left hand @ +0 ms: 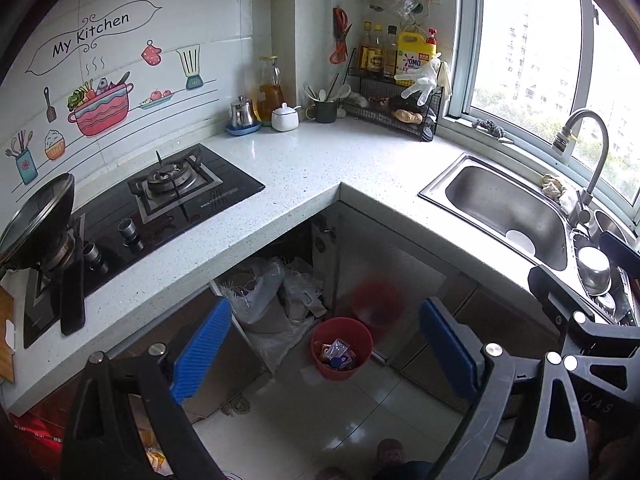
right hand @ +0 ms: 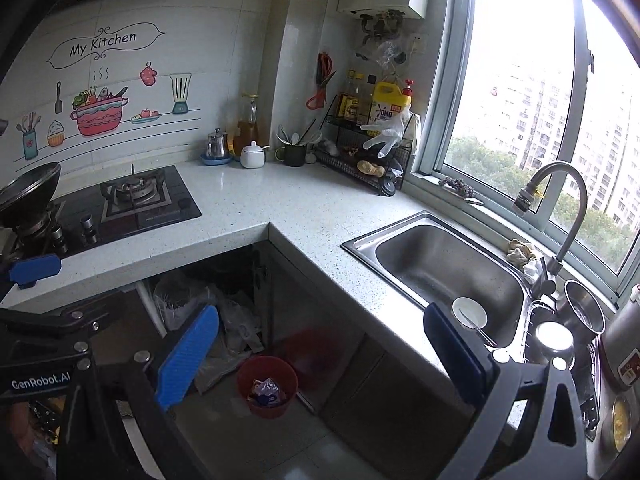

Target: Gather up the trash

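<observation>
Left wrist view: my left gripper (left hand: 324, 354) gapes empty above the red bin (left hand: 342, 347), wrappers already inside. Right wrist view: my right gripper (right hand: 320, 360) is spread empty above that bin (right hand: 267, 386); no loose trash visible on the countertop (right hand: 288, 200) above.

A white speckled countertop (left hand: 304, 168) wraps an L-shaped corner beneath tiled walls bearing a "My Kitchen" decal (left hand: 92, 32). Daylight enters through a large window (right hand: 532, 92) above the steel sink (right hand: 440, 264). Pale glossy tiles cover the floor (left hand: 320, 420).
</observation>
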Tool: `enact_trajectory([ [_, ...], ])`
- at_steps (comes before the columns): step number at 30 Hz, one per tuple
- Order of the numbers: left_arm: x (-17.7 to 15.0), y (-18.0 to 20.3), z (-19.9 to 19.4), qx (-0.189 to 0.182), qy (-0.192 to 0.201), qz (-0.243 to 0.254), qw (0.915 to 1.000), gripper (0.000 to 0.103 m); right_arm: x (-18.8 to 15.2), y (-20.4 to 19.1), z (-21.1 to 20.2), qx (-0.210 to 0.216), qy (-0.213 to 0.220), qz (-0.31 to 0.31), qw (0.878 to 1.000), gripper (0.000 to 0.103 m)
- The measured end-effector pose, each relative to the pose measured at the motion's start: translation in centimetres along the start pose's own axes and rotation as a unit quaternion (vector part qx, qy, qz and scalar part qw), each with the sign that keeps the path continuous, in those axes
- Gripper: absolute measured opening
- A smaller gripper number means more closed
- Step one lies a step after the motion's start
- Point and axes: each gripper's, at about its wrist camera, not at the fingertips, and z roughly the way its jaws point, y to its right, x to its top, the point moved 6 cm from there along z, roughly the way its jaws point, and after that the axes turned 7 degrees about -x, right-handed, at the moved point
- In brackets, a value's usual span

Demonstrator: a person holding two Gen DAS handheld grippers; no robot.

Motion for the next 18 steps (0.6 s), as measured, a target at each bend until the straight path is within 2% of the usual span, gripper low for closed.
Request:
enact_trajectory([
  [18, -0.7, 0.3, -1.4, -0.002, 0.014, -0.004, 0.9999, 0.094, 0.0, -0.5, -1.5, -0.005, 0.009, 0.0, 1.0, 0.102],
])
